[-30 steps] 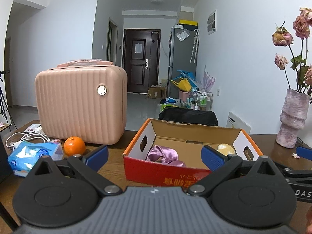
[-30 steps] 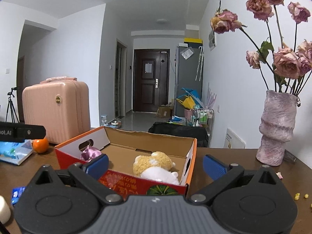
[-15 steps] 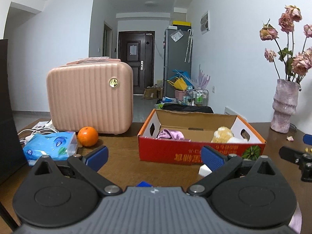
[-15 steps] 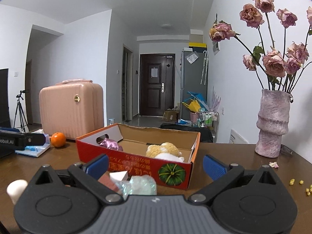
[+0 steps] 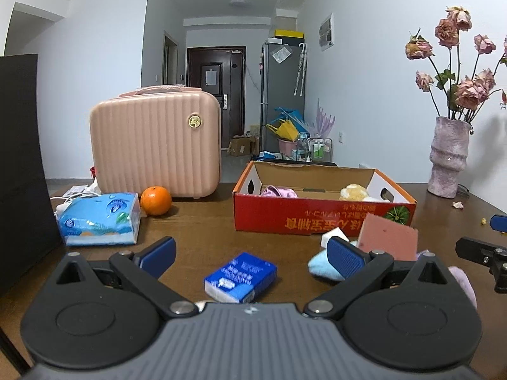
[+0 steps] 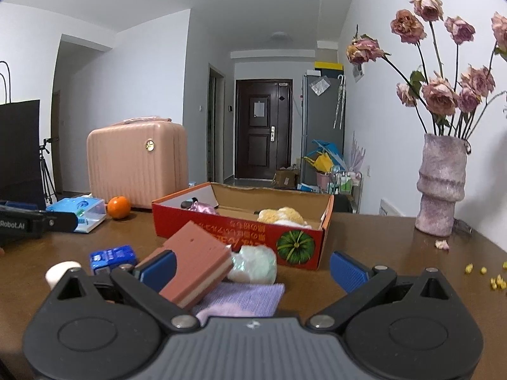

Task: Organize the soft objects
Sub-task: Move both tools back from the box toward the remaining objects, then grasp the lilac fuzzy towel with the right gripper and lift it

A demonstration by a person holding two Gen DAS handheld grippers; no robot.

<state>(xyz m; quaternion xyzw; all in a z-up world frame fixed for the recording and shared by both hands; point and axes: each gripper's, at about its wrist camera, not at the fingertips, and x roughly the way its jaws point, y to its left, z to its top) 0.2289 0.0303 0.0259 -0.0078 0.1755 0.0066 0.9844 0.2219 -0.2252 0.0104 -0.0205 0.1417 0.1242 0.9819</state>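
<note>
Cardboard, the red box [image 5: 323, 218], has slid from right under my left tool [image 5: 250, 258] to the far half of the tabletop [image 5: 196, 231] over the last second, so I have backed away. It already holds the purple cloth [image 5: 279, 191] and the plush toy [image 5: 353, 192]; I read that as one drop finished and the next pick starting. The left tool sits low and level, jaws wide apart and empty, a blue tissue pack [image 5: 240, 277] between them.

From the right wrist, the right tool [image 6: 252, 267] is likewise spread and empty, low over a terracotta sponge [image 6: 198, 267], a pale green bundle [image 6: 253, 264] and a lilac cloth [image 6: 247, 297], newly in view.
</note>
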